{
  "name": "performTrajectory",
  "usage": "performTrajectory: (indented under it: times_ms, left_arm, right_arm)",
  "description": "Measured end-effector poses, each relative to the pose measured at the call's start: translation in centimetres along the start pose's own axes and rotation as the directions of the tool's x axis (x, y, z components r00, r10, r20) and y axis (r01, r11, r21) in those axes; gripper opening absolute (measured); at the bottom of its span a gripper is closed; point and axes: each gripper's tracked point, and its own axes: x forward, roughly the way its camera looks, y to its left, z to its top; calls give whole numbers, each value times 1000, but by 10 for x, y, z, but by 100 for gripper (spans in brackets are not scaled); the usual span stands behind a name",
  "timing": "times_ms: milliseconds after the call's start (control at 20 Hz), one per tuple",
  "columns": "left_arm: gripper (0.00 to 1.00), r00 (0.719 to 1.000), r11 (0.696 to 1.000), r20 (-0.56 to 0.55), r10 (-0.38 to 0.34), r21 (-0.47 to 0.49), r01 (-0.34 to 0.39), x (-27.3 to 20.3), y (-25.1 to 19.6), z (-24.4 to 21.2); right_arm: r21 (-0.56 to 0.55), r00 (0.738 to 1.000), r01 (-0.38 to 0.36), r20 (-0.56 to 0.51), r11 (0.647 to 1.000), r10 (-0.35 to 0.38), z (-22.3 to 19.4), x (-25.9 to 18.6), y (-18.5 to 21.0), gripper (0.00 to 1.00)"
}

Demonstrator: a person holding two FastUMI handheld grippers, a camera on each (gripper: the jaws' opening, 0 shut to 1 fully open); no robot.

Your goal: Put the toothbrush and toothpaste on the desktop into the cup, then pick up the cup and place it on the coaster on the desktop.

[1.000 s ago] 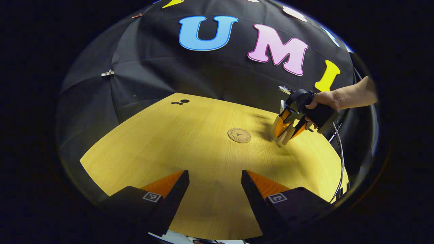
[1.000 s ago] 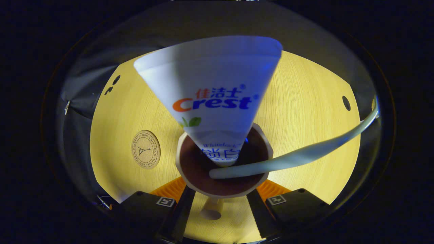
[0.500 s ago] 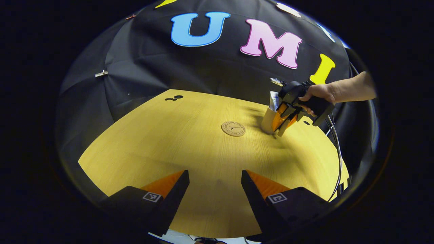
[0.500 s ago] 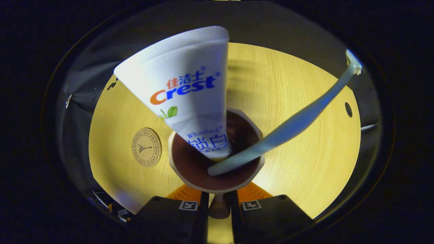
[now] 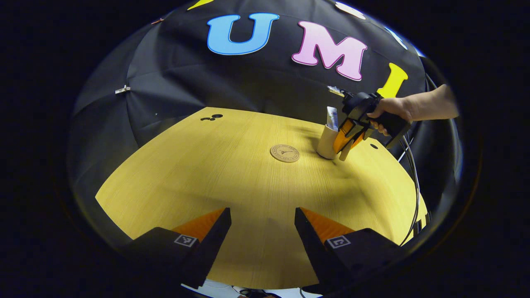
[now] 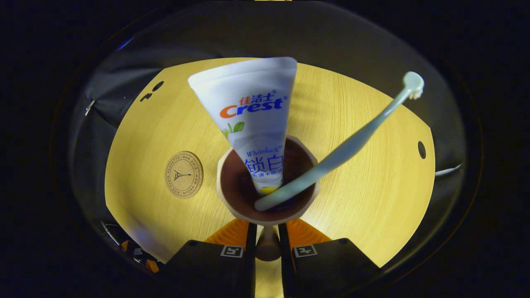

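A round desktop (image 5: 232,174) of pale yellow wood grain stands against the booth's black cloth wall (image 5: 198,82). At about two o'clock in the left gripper view, the beige cup (image 5: 327,142) stands on the wood just right of the flat, round cork coaster (image 5: 285,153). A white toothpaste (image 6: 254,120) tube and slim pale toothbrush (image 6: 352,145) lean inside its dark interior. The right gripper (image 6: 268,244) appears clamped narrowly on the cup's handle (image 6: 268,248). The left gripper (image 5: 263,231) hangs wide apart, holding nothing.

toothpaste (image 6: 252,120), toothbrush (image 6: 348,147) in cup (image 6: 308,198), beside coaster (image 6: 184,174)
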Motion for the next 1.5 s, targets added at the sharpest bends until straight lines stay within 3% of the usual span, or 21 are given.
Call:
performTrajectory:
  times_ms: [100, 350, 400, 450, 500, 650, 700, 750, 800, 950, 1100, 1150, 1200, 1250, 1300, 1350, 1400, 1500]
  left_arm:
    - [98, 1000, 1000, -2, -4, -3, 4, 2, 0, -3]
    - [98, 1000, 1000, 2, 5, -16, -5, 1, 2, -5]
    - [98, 1000, 1000, 2, 7, -18, -7, 0, 3, -7]
    - [98, 1000, 1000, 1, 11, -21, -11, 0, 4, -8]
    - [98, 1000, 1000, 0, 13, -22, -13, -1, 5, -10]
    - [98, 1000, 999, -8, 20, -28, -20, -3, 8, -12]
    - [98, 1000, 999, -11, 23, -28, -23, -2, 9, -14]
    - [98, 1000, 999, -13, 23, -28, -23, -2, 10, -14]
    - [98, 1000, 999, -16, 25, -28, -25, -2, 10, -15]
    - [98, 999, 999, -26, 24, -32, -25, -3, 10, -19]
    - [98, 999, 999, -44, 20, -39, -22, -1, 9, -25]
    - [98, 999, 999, -46, 20, -39, -22, -1, 9, -26]
    - [98, 999, 999, -50, 21, -38, -23, 0, 9, -27]
    - [98, 998, 999, -52, 19, -37, -21, 1, 8, -28]
    - [98, 998, 999, -55, 17, -36, -19, 1, 7, -29]
    - [98, 998, 999, -59, 17, -33, -19, 2, 7, -31]
    - [98, 998, 999, -62, 18, -33, -20, 3, 7, -31]
    - [98, 997, 999, -70, 15, -34, -18, 3, 7, -33]
  right_arm:
    - [-53, 1000, 12, 19, 998, -11, 5, -1, 3, 29]
    - [-47, 999, 1, -34, 999, -2, 0, 9, 11, 29]
    - [-34, 999, -7, -44, 999, 6, 2, 10, 14, 22]
    - [-24, 998, -13, -59, 1000, 11, 1, 10, 16, 29]
    - [-16, 997, -20, -70, 1000, 19, 1, 12, 17, 23]
    - [48, 986, -63, -149, 997, 69, -11, 16, 23, 40]
    - [52, 985, -60, -160, 997, 68, -12, 19, 22, 55]
    - [51, 985, -59, -158, 997, 66, -10, 21, 21, 63]
    - [57, 986, -59, -150, 997, 67, -7, 21, 21, 64]
    - [112, 987, -79, -131, 991, 93, 2, 21, 28, 64]
    - [99, 986, -65, -148, 993, 80, -1, 27, 24, 64]
    - [92, 986, -57, -150, 994, 70, -1, 27, 24, 55]
    - [88, 989, -49, -138, 995, 61, 2, 29, 21, 59]
    - [90, 989, -51, -132, 995, 63, 2, 30, 23, 36]
    - [87, 989, -50, -134, 995, 62, 2, 28, 22, 43]
    - [73, 990, -45, -131, 996, 54, 2, 28, 20, 27]
    - [48, 991, -44, -122, 998, 50, 2, 28, 20, 33]
    - [3, 993, -41, -107, 999, 41, 0, 27, 18, 29]
